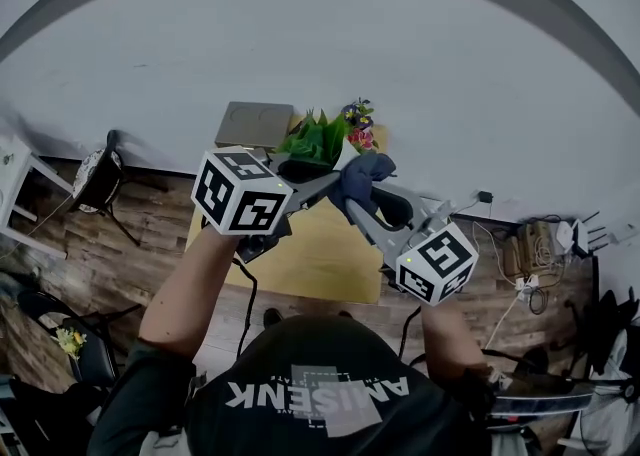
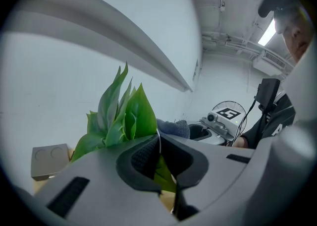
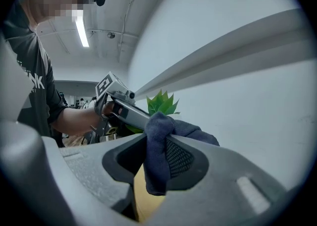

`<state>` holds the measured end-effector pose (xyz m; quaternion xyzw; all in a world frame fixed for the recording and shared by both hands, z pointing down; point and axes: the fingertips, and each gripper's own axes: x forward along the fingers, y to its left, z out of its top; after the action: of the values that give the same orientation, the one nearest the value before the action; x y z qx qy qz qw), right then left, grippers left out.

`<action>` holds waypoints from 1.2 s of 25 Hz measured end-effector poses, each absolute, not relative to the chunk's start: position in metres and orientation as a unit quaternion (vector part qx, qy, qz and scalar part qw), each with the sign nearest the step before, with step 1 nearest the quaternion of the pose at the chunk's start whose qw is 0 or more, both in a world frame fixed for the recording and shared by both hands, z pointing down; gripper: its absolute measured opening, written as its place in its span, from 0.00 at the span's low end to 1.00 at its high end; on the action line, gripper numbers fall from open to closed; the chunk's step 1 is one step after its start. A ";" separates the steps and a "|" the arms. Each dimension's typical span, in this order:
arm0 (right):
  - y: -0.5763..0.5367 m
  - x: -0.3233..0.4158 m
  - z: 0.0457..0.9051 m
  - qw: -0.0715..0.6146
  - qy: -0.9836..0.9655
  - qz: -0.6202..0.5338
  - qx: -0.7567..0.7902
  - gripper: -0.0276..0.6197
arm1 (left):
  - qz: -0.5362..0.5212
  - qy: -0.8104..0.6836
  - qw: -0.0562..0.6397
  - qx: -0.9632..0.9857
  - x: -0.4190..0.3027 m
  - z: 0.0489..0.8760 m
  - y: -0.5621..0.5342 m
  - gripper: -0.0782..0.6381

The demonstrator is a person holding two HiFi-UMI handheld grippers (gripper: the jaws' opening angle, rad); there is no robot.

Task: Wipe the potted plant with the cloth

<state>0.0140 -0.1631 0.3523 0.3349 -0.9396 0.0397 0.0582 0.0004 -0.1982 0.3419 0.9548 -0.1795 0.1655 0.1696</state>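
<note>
The potted plant [image 1: 315, 139] has broad green leaves and a white pot, and it stands at the far edge of the yellow table [image 1: 300, 254]. My left gripper [image 1: 305, 172] reaches in from the left. In the left gripper view this gripper [image 2: 158, 146] is shut on the pot's thin white rim, with the leaves [image 2: 124, 113] rising just beyond the jaws. My right gripper [image 1: 352, 196] comes in from the right, shut on a dark blue cloth [image 1: 362, 174]. The cloth [image 3: 157, 143] bunches out between its pads, close beside the plant [image 3: 161, 103].
A flat grey box [image 1: 255, 124] lies left of the plant and a small bunch of coloured flowers [image 1: 358, 129] stands right of it, both against the white wall. Black chairs [image 1: 100, 179] stand on the wood floor at left. Cables and power strips [image 1: 530, 244] lie at right.
</note>
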 end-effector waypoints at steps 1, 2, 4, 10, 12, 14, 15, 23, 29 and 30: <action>-0.162 0.012 0.353 0.061 -0.941 0.037 0.330 0.21 | 0.161 -0.183 0.172 0.954 -0.001 0.341 -0.199 0.13; -0.160 0.009 0.354 0.065 -0.943 0.033 0.324 0.21 | 0.157 -0.187 0.174 0.954 -0.002 0.339 -0.200 0.13; -0.157 0.001 0.357 0.070 -0.947 0.029 0.311 0.21 | 0.152 -0.196 0.177 0.952 -0.007 0.337 -0.201 0.13; -0.153 -0.014 0.367 0.079 -0.953 0.039 0.290 0.21 | 0.157 -0.210 0.173 0.949 -0.013 0.335 -0.203 0.12; -0.151 -0.019 0.371 0.083 -0.955 0.040 0.282 0.21 | 0.161 -0.210 0.171 0.949 -0.016 0.336 -0.202 0.12; -0.149 -0.024 0.374 0.088 -0.956 0.036 0.279 0.21 | 0.161 -0.211 0.169 0.949 -0.019 0.335 -0.201 0.12; -0.148 -0.027 0.375 0.091 -0.956 0.033 0.277 0.21 | 0.158 -0.212 0.171 0.949 -0.021 0.334 -0.200 0.12; -0.143 -0.038 0.393 0.107 -0.958 0.048 0.262 0.21 | 0.151 -0.220 0.169 0.949 -0.030 0.331 -0.194 0.12; -0.145 -0.037 0.410 0.119 -0.955 0.069 0.262 0.21 | 0.143 -0.214 0.169 0.951 -0.036 0.327 -0.191 0.12; -0.146 -0.036 0.413 0.121 -0.955 0.071 0.263 0.21 | 0.143 -0.213 0.166 0.952 -0.037 0.326 -0.190 0.12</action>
<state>-0.0361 -0.1458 0.4127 0.2629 -0.9545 0.0714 0.1210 -0.0373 -0.1899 0.3264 0.9520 -0.2135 0.1426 0.1664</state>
